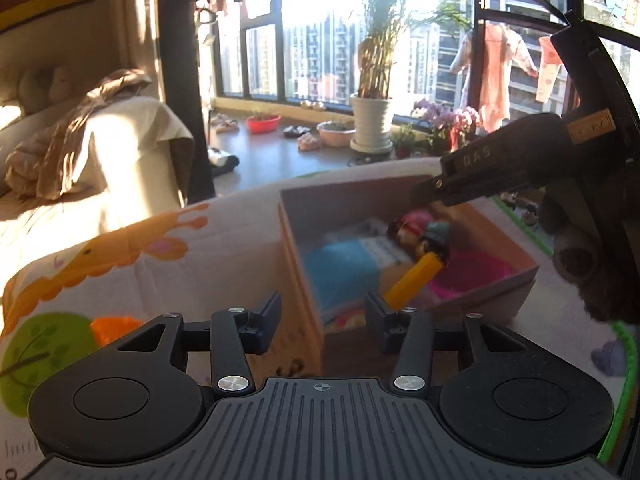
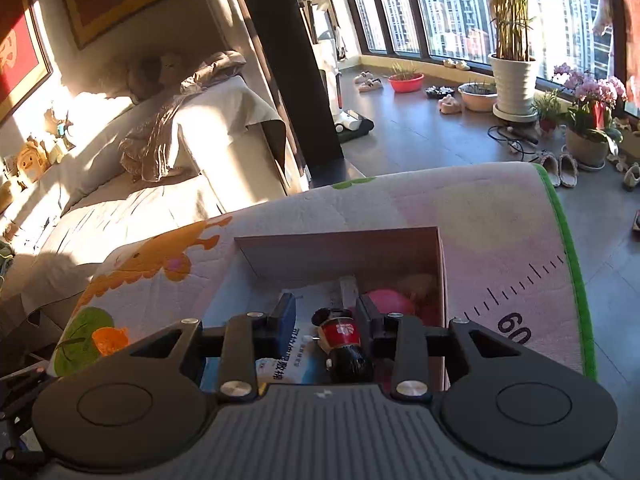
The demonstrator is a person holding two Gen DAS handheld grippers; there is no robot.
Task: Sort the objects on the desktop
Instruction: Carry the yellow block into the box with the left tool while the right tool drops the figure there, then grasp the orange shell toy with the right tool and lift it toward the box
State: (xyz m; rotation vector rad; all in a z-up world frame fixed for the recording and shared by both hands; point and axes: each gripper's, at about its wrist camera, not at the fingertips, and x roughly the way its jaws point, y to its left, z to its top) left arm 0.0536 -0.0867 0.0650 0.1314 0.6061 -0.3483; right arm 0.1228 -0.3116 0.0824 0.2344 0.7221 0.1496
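Observation:
An open cardboard box (image 1: 289, 236) (image 2: 340, 254) sits on the patterned mat. It holds a blue-and-white packet (image 1: 340, 270) (image 2: 280, 364), a pink bowl (image 1: 472, 276) (image 2: 390, 300) and a small dark bottle with a red label (image 1: 408, 236) (image 2: 344, 344). My left gripper (image 1: 323, 320) is open at the box's near corner. A yellow stick-shaped thing (image 1: 412, 280) slants against its right finger, and no pad presses on it. My right gripper (image 2: 326, 318) (image 1: 420, 194) hovers over the box, open. The bottle lies below its gap, beside the right finger.
The mat (image 2: 480, 220) has a green border (image 2: 568, 248) and a printed ruler near the table's right edge. A sofa with a crumpled blanket (image 2: 160, 136) stands to the left. Potted plants (image 2: 514, 84), bowls and slippers line the floor by the windows.

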